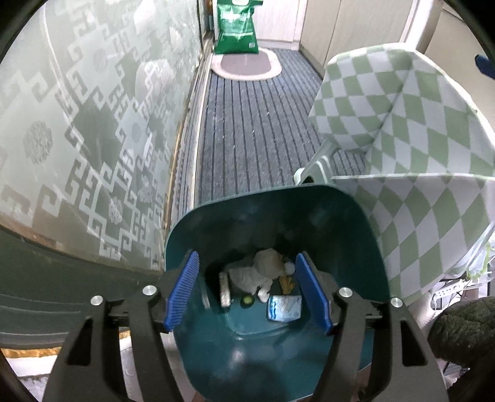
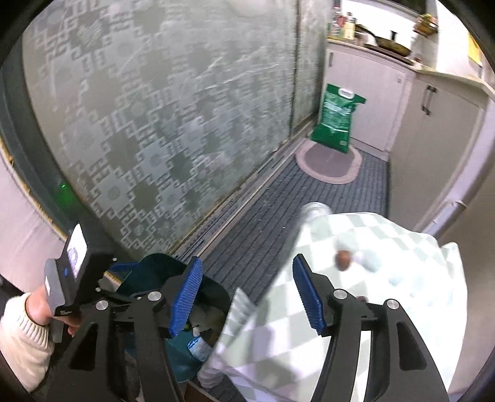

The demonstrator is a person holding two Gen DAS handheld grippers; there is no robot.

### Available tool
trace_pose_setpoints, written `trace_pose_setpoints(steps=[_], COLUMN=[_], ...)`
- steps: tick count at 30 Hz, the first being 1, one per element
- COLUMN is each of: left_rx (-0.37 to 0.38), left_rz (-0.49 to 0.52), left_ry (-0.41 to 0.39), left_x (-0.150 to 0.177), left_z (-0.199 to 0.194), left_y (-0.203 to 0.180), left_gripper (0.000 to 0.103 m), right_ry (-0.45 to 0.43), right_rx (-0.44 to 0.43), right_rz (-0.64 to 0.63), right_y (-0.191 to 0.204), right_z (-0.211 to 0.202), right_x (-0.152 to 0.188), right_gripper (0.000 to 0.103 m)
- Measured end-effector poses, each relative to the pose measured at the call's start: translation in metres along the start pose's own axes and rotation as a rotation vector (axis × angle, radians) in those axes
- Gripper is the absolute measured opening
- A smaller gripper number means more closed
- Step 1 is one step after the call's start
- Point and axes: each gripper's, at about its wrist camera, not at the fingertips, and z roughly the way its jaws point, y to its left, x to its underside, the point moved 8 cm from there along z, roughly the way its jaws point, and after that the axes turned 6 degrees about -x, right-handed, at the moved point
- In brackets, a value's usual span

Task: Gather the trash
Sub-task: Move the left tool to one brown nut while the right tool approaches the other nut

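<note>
A teal trash bin [image 1: 340, 235] stands on the floor beside the table; it also shows in the right wrist view [image 2: 148, 269]. Inside lie crumpled white tissue [image 1: 256, 272], a blue-white wrapper [image 1: 284, 307], a small green round piece [image 1: 247, 300] and a yellow scrap [image 1: 286, 283]. My left gripper [image 1: 249, 292] is open, its jaws wide over the bin's mouth, empty. My right gripper [image 2: 247, 297] is open and empty above the table edge. On the green-checked tablecloth [image 2: 309, 324] lie a blurred brown round item [image 2: 342, 259] and pale blue bits [image 2: 369, 261].
A frosted patterned glass door [image 1: 92, 123] runs along the left. A striped grey carpet [image 1: 256, 123] leads to an oval mat [image 1: 247, 65] and a green sack [image 1: 236, 27]. The checked table [image 1: 402, 123] fills the right. White cabinets [image 2: 433, 130] stand behind.
</note>
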Motion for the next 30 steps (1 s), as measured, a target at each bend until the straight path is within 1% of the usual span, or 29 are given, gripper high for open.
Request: trace_pose_setpoints(steps=[8,12,16,20,22,23,25,27,29,30], left_rx=[0.036,0.069,0.107,0.136,0.184,0.195,0.192,0.187,0.194,0.193], left_rz=[0.007,0.007,0.014,0.009,0.000,-0.003,-0.002,0.005,-0.001,-0.004], left_ry=[-0.162,-0.240,-0.301,-0.344,-0.353,-0.363,-0.396,-0.410,-0.419,-0.424], left_x=[-0.029,-0.043,-0.053,-0.063,-0.069,-0.071,-0.079,-0.087,-0.094,-0.099], left_z=[-0.035,-0.052,-0.067,-0.077,-0.084,-0.087,-0.096,-0.102,-0.106,-0.108], left_y=[-0.018,-0.032,-0.045,-0.057,-0.066,-0.068,-0.073,-0.076,-0.078,-0.079], left_gripper=[0.071,0.071,0.071,0.071,0.070,0.069,0.066,0.061,0.060,0.056], right_ry=[-0.025,-0.036,-0.031,-0.017,-0.009,-0.003,0.015,0.017,0.019,0.020], right_rx=[0.048,0.068,0.082,0.097,0.088,0.084,0.077,0.061,0.052,0.045], right_rz=[0.078,0.108,0.121,0.114,0.107,0.100,0.072,0.063,0.064,0.063], right_y=[-0.043,-0.063,-0.075,-0.083,-0.083,-0.082,-0.079,-0.077,-0.078,-0.078], right_z=[-0.018,-0.028,-0.033,-0.034,-0.032,-0.029,-0.024,-0.022,-0.020,-0.018], right_x=[0.009,0.014,0.021,0.031,0.034,0.036,0.039,0.042,0.043,0.044], right_gripper=[0.062,0.062,0.062,0.062,0.062,0.062,0.062,0.062,0.062,0.062])
